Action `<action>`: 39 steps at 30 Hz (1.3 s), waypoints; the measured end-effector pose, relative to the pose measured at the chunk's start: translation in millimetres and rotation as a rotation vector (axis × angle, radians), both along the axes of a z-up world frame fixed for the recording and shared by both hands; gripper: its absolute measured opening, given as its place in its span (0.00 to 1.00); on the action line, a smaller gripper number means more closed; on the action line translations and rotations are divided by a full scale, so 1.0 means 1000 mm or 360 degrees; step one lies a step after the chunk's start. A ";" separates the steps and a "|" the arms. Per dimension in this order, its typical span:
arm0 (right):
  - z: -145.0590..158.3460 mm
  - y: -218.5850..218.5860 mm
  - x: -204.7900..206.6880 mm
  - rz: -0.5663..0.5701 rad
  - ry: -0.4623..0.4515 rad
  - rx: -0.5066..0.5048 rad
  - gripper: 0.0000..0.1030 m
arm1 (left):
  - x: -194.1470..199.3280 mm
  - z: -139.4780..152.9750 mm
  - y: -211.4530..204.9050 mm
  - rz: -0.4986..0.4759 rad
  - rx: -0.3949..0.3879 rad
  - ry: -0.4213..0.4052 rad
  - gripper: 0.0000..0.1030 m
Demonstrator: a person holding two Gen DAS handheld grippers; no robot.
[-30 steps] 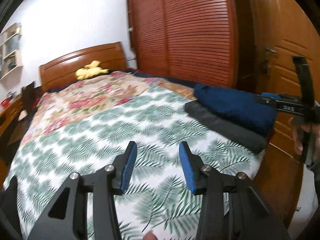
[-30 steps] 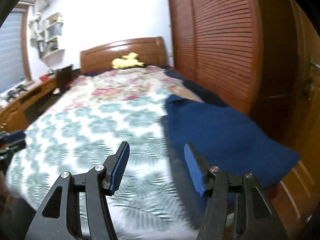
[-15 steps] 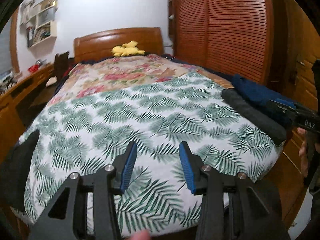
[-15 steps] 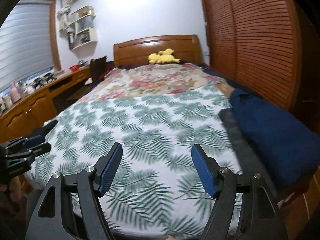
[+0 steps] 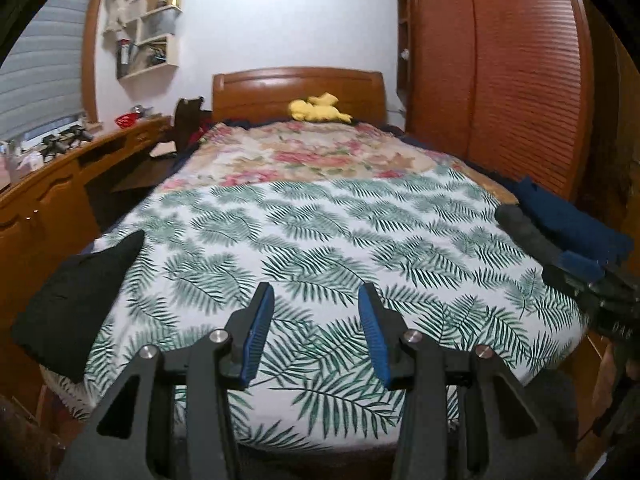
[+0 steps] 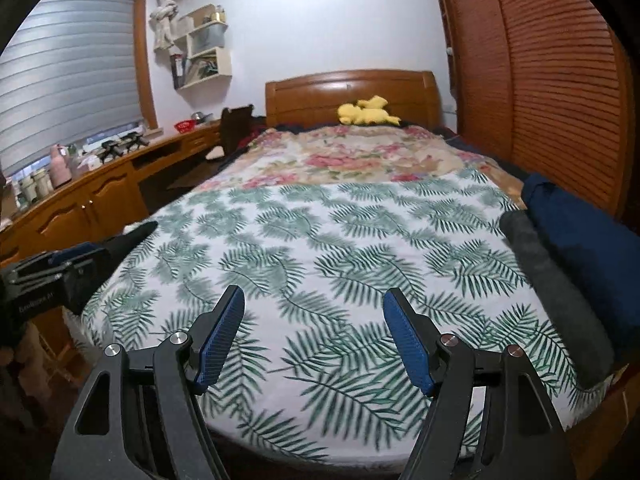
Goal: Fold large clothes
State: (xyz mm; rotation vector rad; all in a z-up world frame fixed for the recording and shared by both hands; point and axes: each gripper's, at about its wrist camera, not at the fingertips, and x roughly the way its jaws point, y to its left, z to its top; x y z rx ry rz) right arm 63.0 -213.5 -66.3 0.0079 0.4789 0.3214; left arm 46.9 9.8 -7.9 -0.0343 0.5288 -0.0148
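Observation:
A bed with a leaf-print sheet point(image 5: 320, 240) fills both views. A black garment point(image 5: 76, 304) lies folded at its near left corner, and its tip point(image 6: 132, 238) shows in the right wrist view. At the right edge a dark blue folded garment point(image 6: 588, 264) lies beside a grey one point(image 6: 552, 280); both also show in the left wrist view, the blue one point(image 5: 568, 228) and the grey one point(image 5: 524, 232). My left gripper point(image 5: 316, 292) hangs open over the foot of the bed, holding nothing. My right gripper point(image 6: 313, 294) stands open wider, also holding nothing.
A floral blanket point(image 5: 312, 152) covers the far half of the bed, with a yellow plush toy point(image 5: 320, 110) by the wooden headboard point(image 5: 296, 88). Louvred wardrobe doors point(image 5: 520, 80) line the right side. A wooden desk point(image 6: 80, 192) with small items runs along the left.
Both views have swung left, from the wardrobe side to facing the bed squarely. The black garment has come into view at the left. The right jaws have spread wider.

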 end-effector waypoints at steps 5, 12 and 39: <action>0.013 0.012 -0.013 0.0015 -0.0090 0.0005 0.72 | -0.014 0.012 0.009 0.0045 -0.0002 -0.0071 0.41; 0.034 0.020 -0.025 0.0012 -0.0204 -0.0010 0.72 | -0.027 0.036 0.017 0.0038 -0.0062 -0.0168 0.41; 0.043 0.022 -0.034 -0.0024 -0.0280 0.0005 0.72 | -0.040 0.044 0.011 0.0054 -0.0046 -0.0228 0.42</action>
